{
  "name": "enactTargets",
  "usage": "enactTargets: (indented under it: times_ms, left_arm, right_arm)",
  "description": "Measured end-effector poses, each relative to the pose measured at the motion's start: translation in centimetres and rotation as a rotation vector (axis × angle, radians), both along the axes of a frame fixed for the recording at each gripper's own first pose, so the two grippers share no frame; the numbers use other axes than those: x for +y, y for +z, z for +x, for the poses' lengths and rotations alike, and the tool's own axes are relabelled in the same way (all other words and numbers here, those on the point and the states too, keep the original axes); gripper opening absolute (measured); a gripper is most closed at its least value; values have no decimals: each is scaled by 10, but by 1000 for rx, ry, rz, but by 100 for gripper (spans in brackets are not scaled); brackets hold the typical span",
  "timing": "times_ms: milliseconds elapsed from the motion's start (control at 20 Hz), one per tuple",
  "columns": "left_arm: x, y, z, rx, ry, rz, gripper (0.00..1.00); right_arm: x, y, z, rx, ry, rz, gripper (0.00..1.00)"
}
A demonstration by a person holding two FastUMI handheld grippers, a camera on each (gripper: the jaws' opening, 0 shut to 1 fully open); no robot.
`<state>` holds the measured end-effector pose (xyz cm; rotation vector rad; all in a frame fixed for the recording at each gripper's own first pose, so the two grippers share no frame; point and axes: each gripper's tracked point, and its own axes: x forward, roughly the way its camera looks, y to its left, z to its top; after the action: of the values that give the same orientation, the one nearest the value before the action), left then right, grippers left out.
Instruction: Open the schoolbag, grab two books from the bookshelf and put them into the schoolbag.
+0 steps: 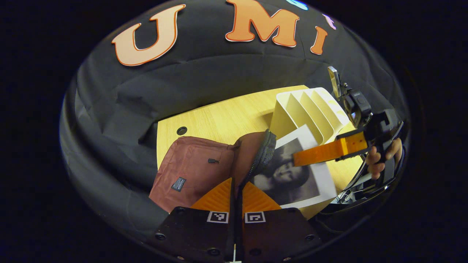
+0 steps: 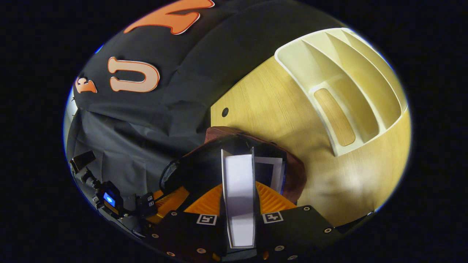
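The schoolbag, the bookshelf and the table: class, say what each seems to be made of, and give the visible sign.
The schoolbag looks like matte woven fabric, probably nylon or canvas: it creases softly and has a zipper edge. The bookshelf seems to be smooth moulded plastic, judging by its even cream colour and rounded dividers. The table shows pale wood grain, though it could be laminate.

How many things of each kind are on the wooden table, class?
Maroon fabric schoolbag: 1
Cream plastic slotted bookshelf: 1
Books: 2, a white-bordered book with a grey photo cover held by the right hand-held gripper, and another already inside the bag
Total: 4
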<state>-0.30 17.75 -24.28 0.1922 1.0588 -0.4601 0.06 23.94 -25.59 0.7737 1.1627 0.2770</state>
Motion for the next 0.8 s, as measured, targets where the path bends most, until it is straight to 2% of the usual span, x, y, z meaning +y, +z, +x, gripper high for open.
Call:
enactTargets:
  times_ms: [350, 450, 650, 750, 800]
  left_arm:
    - [-10, 4, -3, -38, -23, -18, 2]
    - [-11, 5, -5, -50, -31, -25, 2]
    - [-16, 3, -9, -51, -29, -42, 2]
    - [-17, 0, -13, -52, -34, -41, 2]
    - [-16, -3, -12, -56, -29, -34, 2]
  right_arm:
    - [39, -34, 8, 19, -90, 95, 31]
    - [44, -39, 15, -26, -106, 78, 30]
    - [61, -58, 21, -61, -77, 43, 32]
    - [68, -69, 22, -45, -66, 8, 36]
    - [63, -74, 21, -39, -57, -31, 43]
